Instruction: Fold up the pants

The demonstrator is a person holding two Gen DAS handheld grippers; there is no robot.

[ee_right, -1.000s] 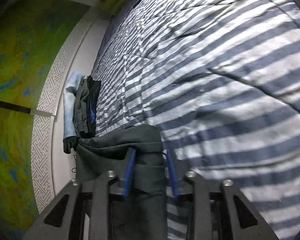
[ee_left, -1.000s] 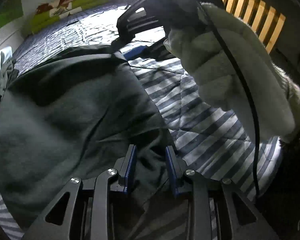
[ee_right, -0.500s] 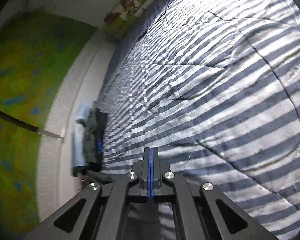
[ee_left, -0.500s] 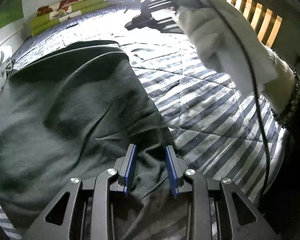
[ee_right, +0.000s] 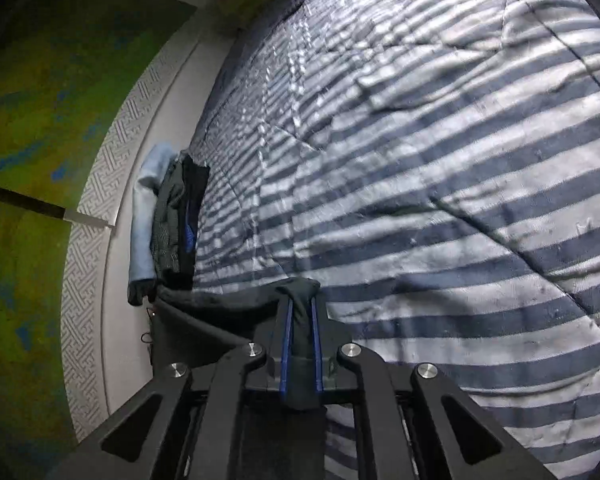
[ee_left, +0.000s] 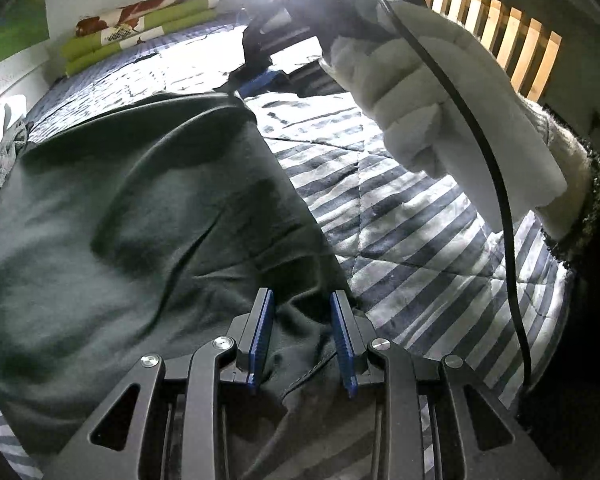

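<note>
**Both grippers on the pants, fold barely begun**

The right gripper (ee_right: 300, 320) has its two blue pads pressed in on a bunched corner of the dark green pants (ee_left: 140, 216), with a knob of cloth poking out past the tips. In the left wrist view that same gripper sits at the far end of the garment, gripped by a hand in a white fleecy glove (ee_left: 432, 92), a black cable (ee_left: 496, 184) trailing down along it.

The left gripper (ee_left: 302, 334) stands with its fingers apart. They straddle a wrinkled edge of the pants at the near end, cloth lying between the pads, but a clear gap shows on either side, so it is not clamped.

The pants lie spread on a striped quilt (ee_right: 460, 200), filling the left and middle of the left wrist view, their right edge running from near to far. The surface is rumpled, with creases in the middle, and seems to lie in one broad layer.

Judging from this, the fold is at an early stage: one end is pinched, the other is only lined up for a grasp. Closing the left fingers, lifting an end over and smoothing all appear to remain.

Far left against the wall sits a small stack of clothes (ee_right: 172, 224); rolled bedding (ee_left: 136, 32) lies at the far end.
</note>
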